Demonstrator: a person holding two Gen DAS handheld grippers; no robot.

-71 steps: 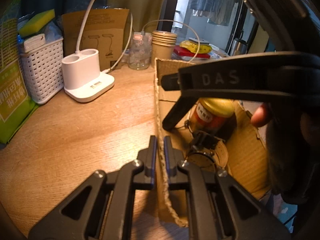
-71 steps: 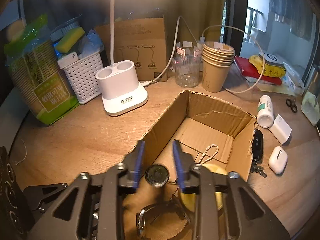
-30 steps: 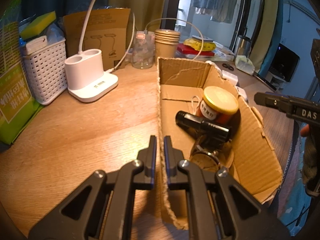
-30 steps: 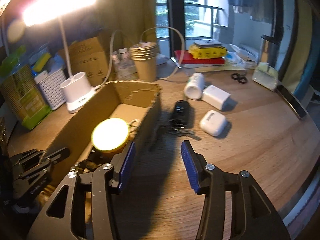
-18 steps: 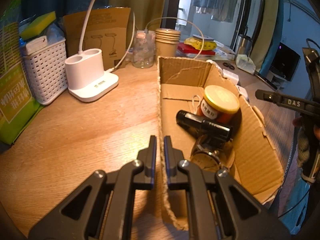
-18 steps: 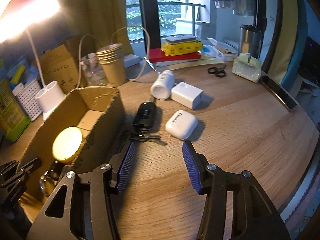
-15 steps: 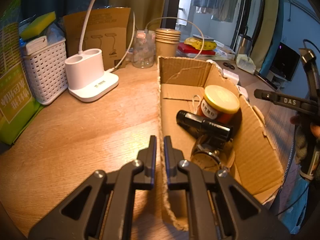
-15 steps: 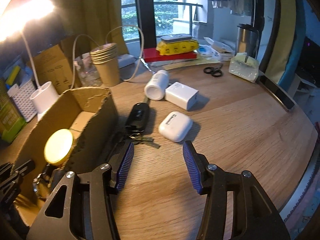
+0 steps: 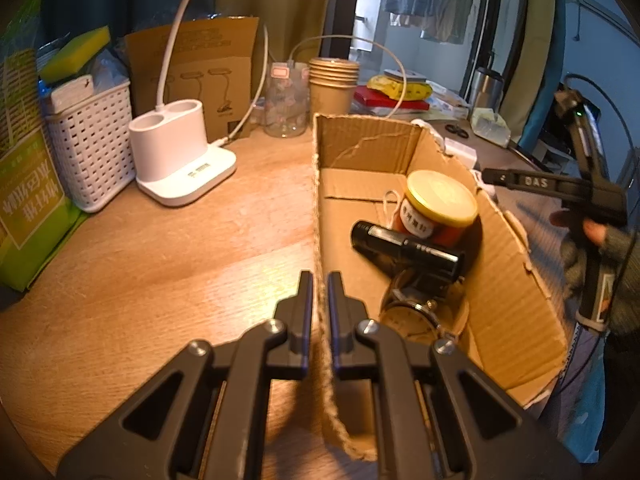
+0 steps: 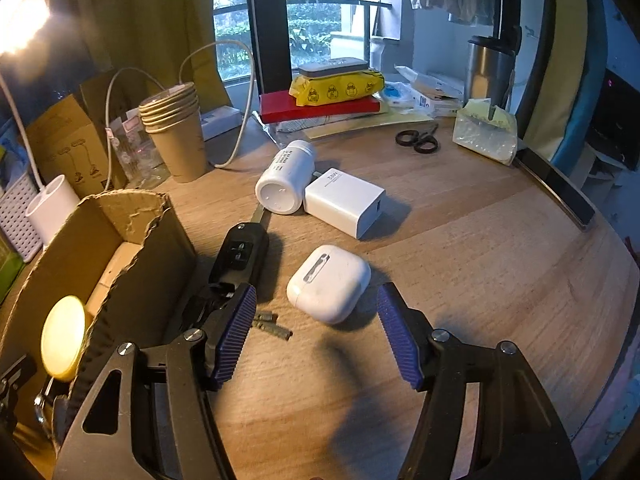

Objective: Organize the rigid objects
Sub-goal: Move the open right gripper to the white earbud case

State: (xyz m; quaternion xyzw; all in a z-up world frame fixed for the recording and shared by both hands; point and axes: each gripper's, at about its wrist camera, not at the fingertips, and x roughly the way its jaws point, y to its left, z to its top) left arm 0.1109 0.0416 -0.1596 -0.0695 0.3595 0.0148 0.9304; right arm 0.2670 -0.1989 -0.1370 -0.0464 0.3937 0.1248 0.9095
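Observation:
My left gripper (image 9: pixel 319 280) is shut on the left wall of the open cardboard box (image 9: pixel 320 184), which holds a yellow-lidded jar (image 9: pixel 438 206), a black cylinder (image 9: pixel 404 246) and a watch (image 9: pixel 408 316). My right gripper (image 10: pixel 316 312) is open and empty above the wooden table, with the white earbuds case (image 10: pixel 328 282) just beyond its fingertips. A black car key with keys (image 10: pixel 240 254) lies beside the box (image 10: pixel 132 240). A white pill bottle (image 10: pixel 286 178) and a white charger (image 10: pixel 344 202) lie further back.
A white lamp base (image 9: pixel 180 160), a white basket (image 9: pixel 90 148), a green packet (image 9: pixel 24 200), paper cups (image 10: pixel 176 136) and a glass jar (image 9: pixel 284 104) stand at the back. Scissors (image 10: pixel 418 142), a steel tumbler (image 10: pixel 490 68) and a red book with a yellow pack (image 10: pixel 320 100) lie far right.
My right gripper has left the box, swung right over the table and moved closer to the earbuds case. The left gripper has not moved.

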